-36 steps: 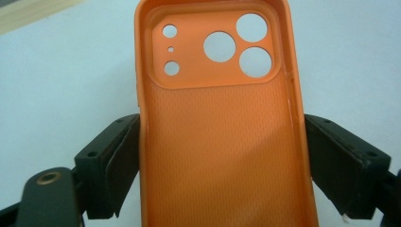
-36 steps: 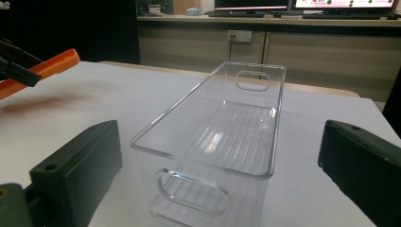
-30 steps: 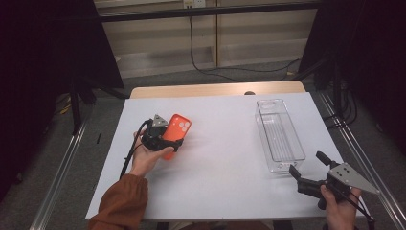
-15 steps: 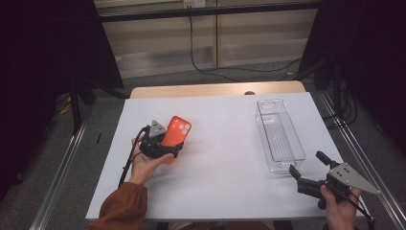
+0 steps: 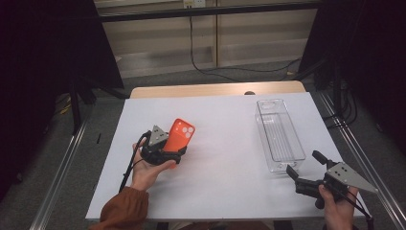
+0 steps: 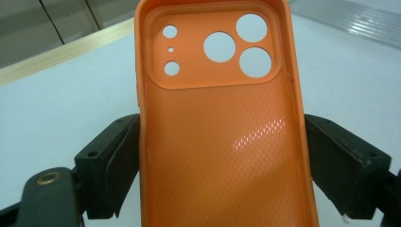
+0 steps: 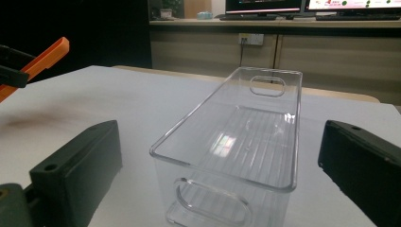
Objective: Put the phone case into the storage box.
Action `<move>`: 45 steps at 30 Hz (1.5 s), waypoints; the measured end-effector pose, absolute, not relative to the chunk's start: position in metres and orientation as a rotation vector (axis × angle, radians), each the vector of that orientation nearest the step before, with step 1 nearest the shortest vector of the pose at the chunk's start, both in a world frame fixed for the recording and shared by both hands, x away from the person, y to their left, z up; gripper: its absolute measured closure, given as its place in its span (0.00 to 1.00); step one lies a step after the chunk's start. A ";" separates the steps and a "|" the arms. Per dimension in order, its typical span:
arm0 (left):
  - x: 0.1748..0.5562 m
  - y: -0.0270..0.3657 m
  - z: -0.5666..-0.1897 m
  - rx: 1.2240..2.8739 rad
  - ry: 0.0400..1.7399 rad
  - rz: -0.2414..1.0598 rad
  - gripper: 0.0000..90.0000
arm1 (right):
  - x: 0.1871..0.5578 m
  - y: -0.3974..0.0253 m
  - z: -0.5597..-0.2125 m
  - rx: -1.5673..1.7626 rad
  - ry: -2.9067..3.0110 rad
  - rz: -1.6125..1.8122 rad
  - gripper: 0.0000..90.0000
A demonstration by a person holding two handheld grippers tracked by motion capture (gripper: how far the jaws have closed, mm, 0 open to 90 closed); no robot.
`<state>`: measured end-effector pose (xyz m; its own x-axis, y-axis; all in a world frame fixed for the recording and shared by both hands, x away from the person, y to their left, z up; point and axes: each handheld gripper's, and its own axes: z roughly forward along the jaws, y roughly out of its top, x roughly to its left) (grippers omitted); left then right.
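An orange phone case [image 5: 180, 135] is clamped between the jaws of my left gripper [image 5: 168, 154], lifted and tilted above the left half of the white table [image 5: 225, 143]. In the left gripper view the case [image 6: 222, 123] faces me with its hollow inside and camera cut-outs up, a black pad [image 6: 111, 165] pressing each long edge. My right gripper [image 5: 306, 168] stands open near the front right corner, just short of a clear plastic bin [image 5: 278, 134]. The right gripper view looks into the bin [image 7: 236, 142] from its near end, and the orange case [image 7: 35, 61] shows at far left.
The bin lies lengthwise along the table's right side and holds nothing. A wooden strip [image 5: 215, 89] edges the table's far side. Metal rails [image 5: 62, 167] run along both sides of the table, with cables on the floor beyond.
My left gripper has drifted slightly toward me and to the left with the orange case, which now stands more upright. The right gripper has stayed put.
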<state>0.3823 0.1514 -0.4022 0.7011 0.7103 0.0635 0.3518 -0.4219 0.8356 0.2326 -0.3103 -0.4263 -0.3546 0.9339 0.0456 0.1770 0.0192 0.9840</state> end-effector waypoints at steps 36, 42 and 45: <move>0.337 0.109 -0.394 1.993 0.689 0.460 0.18 | 0.272 -0.259 -0.405 0.933 1.875 1.517 0.00; 0.331 0.105 -0.394 1.998 0.656 0.471 0.18 | 0.283 -0.244 -0.405 0.903 1.903 1.532 0.00; 0.330 0.104 -0.391 2.004 0.642 0.463 0.18 | 0.286 -0.235 -0.400 0.901 1.910 1.548 0.00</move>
<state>0.3296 0.1039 -0.3907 0.7909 0.6089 0.0612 0.2504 -0.4132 0.8755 0.2863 -0.2351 -0.4005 -0.6452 0.7638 0.0152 0.1735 0.1271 0.9766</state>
